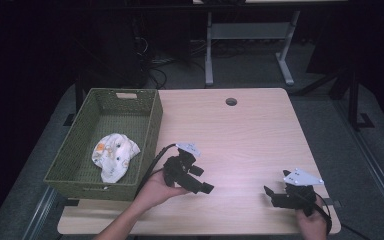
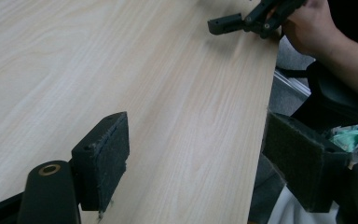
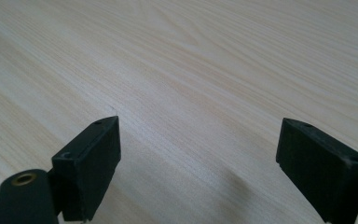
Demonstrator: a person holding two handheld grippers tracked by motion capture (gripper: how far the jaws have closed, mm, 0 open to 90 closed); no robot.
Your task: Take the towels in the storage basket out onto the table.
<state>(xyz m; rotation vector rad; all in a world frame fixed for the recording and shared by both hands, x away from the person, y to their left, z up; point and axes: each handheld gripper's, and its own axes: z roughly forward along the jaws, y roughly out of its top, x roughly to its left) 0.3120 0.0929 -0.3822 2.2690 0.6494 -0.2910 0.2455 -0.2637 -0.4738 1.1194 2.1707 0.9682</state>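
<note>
Two black two-jaw grippers, left (image 1: 200, 184) and right (image 1: 275, 195), are held with jaws spread apart and empty over a pale wooden table (image 1: 240, 135), while a white patterned cloth (image 1: 114, 155) is seen inside a green woven basket (image 1: 80, 127).

One green woven basket (image 1: 145, 131) stood on one wooden bench (image 1: 240, 135), with one patterned white cloth (image 1: 114, 155) inside it. Two hand-held grippers were there, the left gripper (image 1: 200, 181) and the right gripper (image 1: 274, 196), each with two black jaws.

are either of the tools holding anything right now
No. The left tool and right tool both stand open over the bare light wooden table, nothing between their jaws.
</note>
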